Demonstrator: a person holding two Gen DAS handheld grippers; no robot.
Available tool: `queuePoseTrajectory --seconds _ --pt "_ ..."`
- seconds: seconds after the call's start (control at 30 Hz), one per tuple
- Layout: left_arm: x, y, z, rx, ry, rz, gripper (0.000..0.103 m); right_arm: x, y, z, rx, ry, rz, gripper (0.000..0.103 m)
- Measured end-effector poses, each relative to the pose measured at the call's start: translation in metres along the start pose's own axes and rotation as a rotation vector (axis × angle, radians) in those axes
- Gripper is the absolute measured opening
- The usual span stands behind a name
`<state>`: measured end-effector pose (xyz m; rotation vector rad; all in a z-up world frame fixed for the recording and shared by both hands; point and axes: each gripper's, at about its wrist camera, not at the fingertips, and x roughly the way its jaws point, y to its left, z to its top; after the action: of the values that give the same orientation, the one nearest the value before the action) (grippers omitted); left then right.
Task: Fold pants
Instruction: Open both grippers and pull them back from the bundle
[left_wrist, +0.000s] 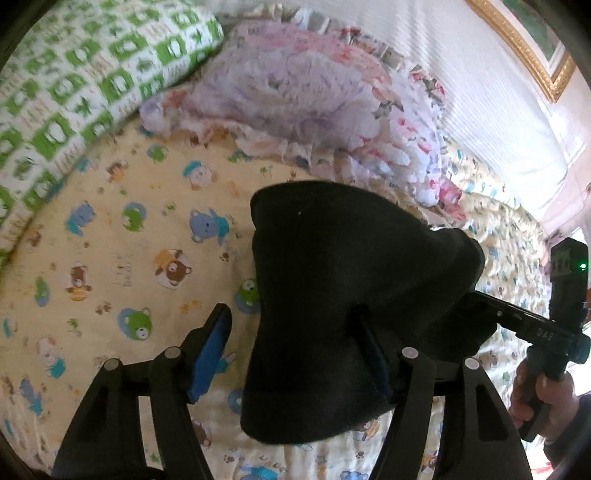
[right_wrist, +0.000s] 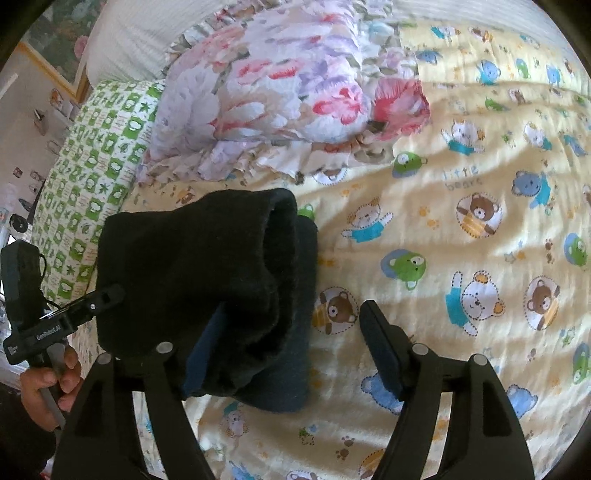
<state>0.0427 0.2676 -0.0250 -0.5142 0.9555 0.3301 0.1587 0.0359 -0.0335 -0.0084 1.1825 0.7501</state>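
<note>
The black pants (left_wrist: 343, 295) lie folded into a thick bundle on the yellow bear-print bedsheet (left_wrist: 122, 258). My left gripper (left_wrist: 291, 339) is open, jaws wide apart; the bundle drapes over its right finger (left_wrist: 369, 343) while the left blue pad (left_wrist: 210, 354) is bare. The right gripper shows at the bundle's right edge (left_wrist: 517, 321). In the right wrist view the pants (right_wrist: 207, 280) lie over the left finger (right_wrist: 199, 362) of my open right gripper (right_wrist: 295, 350); its right finger (right_wrist: 380, 343) is free. The left gripper appears at the bundle's left (right_wrist: 74, 310).
A floral ruffled pillow (left_wrist: 303, 96) and a green-checked pillow (left_wrist: 74, 81) lie just beyond the pants. A white headboard and a gold picture frame (left_wrist: 528, 48) are behind. The sheet (right_wrist: 461, 240) stretches to the right.
</note>
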Motion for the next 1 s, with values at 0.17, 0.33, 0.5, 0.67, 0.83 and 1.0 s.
queuePoseTrajectory --seconds 0.17,0.33,0.5,0.67,0.83,1.0 --pt "-0.022 -0.006 -0.009 -0.01 -0.051 0.021 0.068 -0.015 0.013 -0.006 -0.064 -0.04 0.007 0.075" --pt "-0.046 -0.015 -0.023 -0.005 -0.137 0.074 0.074 -0.038 0.03 -0.021 -0.16 -0.117 -0.002 0.076" --pt "-0.056 -0.027 -0.042 0.033 -0.172 0.118 0.078 -0.054 0.051 -0.039 -0.291 -0.181 -0.014 0.082" --pt "-0.06 -0.037 -0.06 0.067 -0.185 0.134 0.078 -0.052 0.065 -0.058 -0.37 -0.173 -0.033 0.082" --pt "-0.064 -0.044 -0.076 0.108 -0.24 0.179 0.082 -0.05 0.07 -0.072 -0.383 -0.189 -0.055 0.089" --pt "-0.06 -0.045 -0.085 0.128 -0.223 0.185 0.082 -0.048 0.076 -0.082 -0.405 -0.175 -0.062 0.09"
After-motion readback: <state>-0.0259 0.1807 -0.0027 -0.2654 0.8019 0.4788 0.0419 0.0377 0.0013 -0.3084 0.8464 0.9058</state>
